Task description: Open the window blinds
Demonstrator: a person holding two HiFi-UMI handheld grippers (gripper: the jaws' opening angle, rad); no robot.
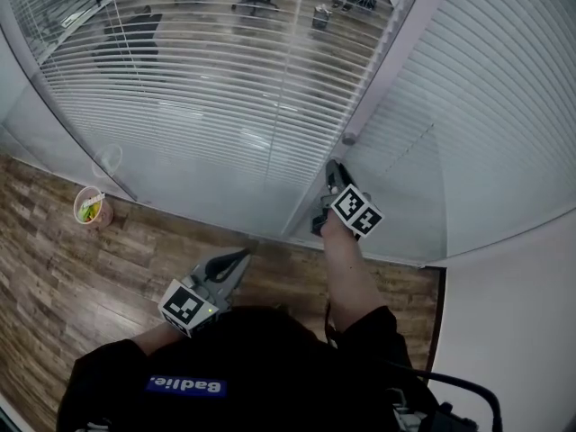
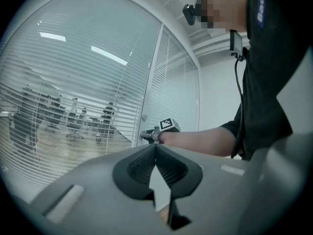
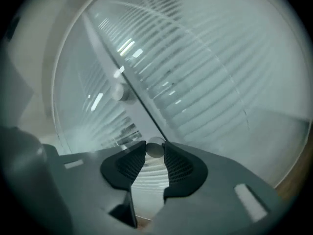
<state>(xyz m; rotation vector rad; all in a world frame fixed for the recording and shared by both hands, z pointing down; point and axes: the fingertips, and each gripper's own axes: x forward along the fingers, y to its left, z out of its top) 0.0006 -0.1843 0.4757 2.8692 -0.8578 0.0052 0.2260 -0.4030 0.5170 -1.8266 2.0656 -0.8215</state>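
Observation:
White slatted blinds hang behind glass. The left pane (image 1: 207,88) has slats tilted partly open, with office chairs showing through. The right pane (image 1: 486,106) looks closed. A pale frame post (image 1: 387,70) stands between them. My right gripper (image 1: 333,171) reaches level to that post and is shut on a small round knob (image 3: 155,149) pinched between its pads. A second knob (image 3: 117,92) sits higher on the post (image 3: 142,106). My left gripper (image 1: 241,257) hangs lower and to the left, jaws shut (image 2: 155,148) on nothing. It sees the right gripper (image 2: 145,134) at the post.
A noodle cup (image 1: 90,208) and a clear plastic cup (image 1: 108,160) stand on the wooden floor (image 1: 54,277) by the glass at left. A white wall (image 1: 513,331) closes the right side. The person's dark sleeve (image 1: 360,331) fills the near foreground.

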